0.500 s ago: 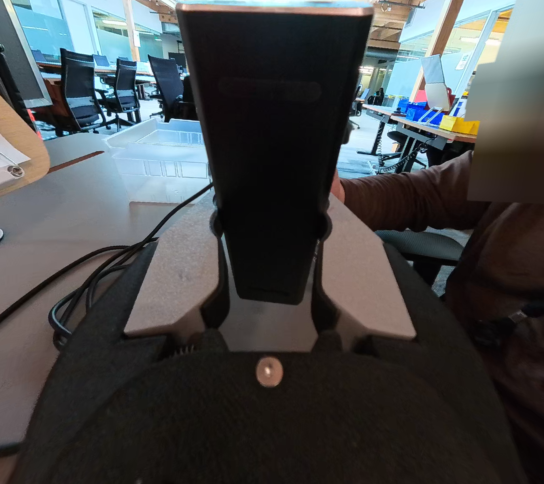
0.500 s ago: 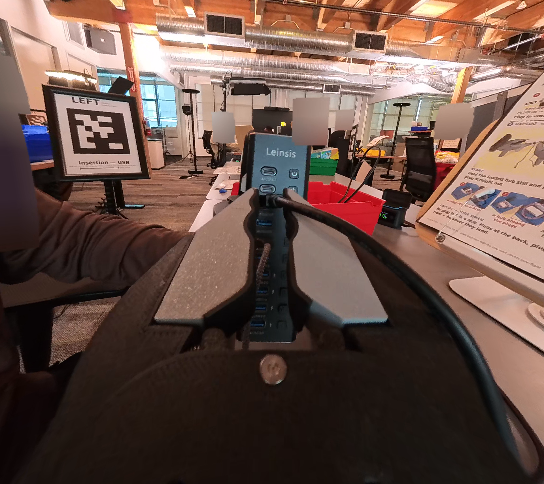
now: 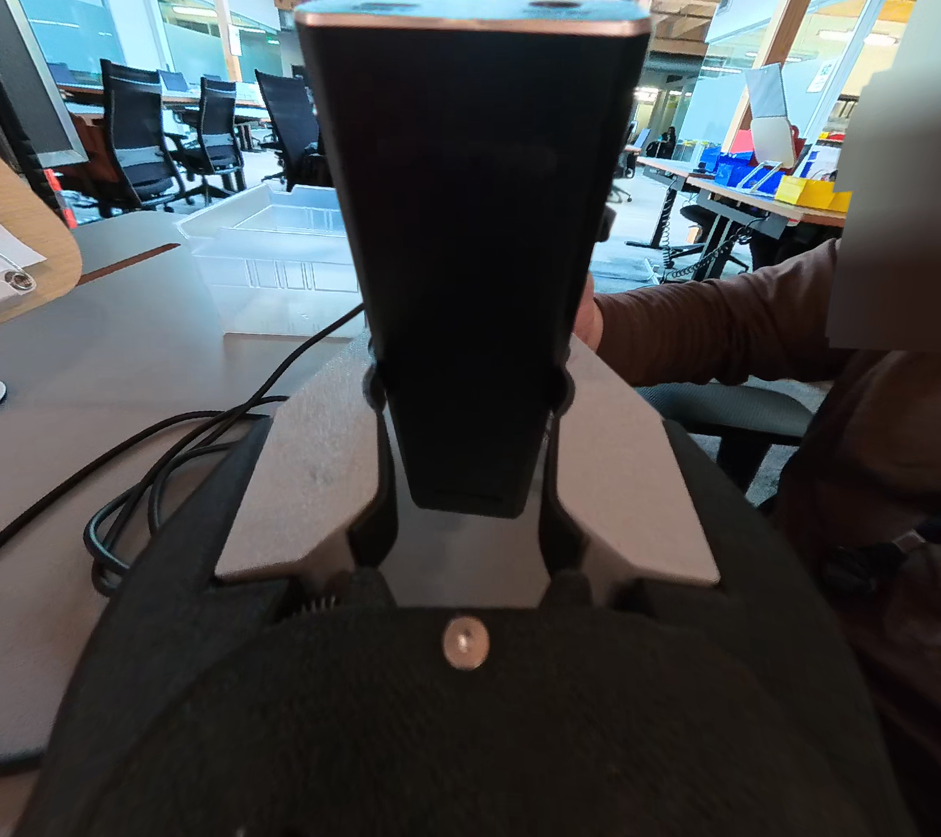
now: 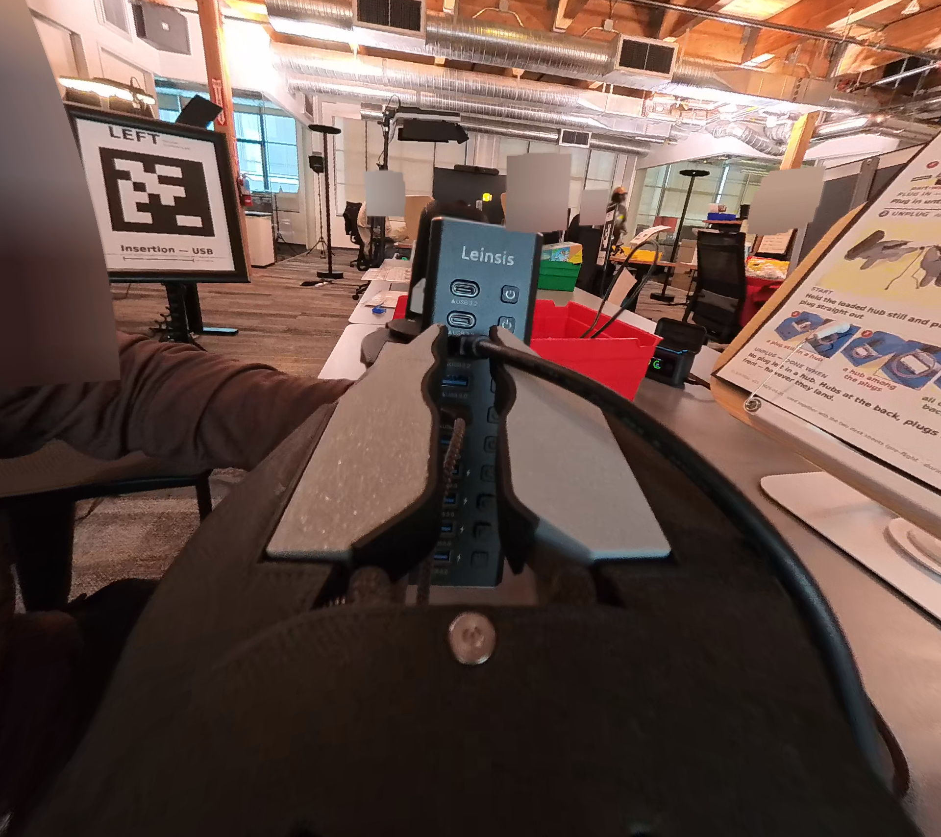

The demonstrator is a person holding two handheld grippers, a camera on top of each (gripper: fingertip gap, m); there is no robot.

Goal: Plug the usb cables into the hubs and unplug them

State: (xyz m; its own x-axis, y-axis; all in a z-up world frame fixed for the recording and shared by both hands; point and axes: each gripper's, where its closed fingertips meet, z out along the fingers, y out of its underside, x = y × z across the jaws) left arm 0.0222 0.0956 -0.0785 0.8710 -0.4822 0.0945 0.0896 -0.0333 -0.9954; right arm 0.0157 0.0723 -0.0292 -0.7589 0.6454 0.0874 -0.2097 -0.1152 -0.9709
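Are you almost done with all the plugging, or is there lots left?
About the middle. Done: the hub is lifted, clamped in the left gripper, and a braided cable seems plugged in. In hand: the right gripper pinches the black cable at a port; going in or out, I cannot tell. Left: several blue ports look empty, and loose cables lie on the table.

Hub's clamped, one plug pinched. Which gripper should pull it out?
Probably right: the right gripper is shut on the cable plug at the hub face. The left gripper clamps the hub body, so it should brace.
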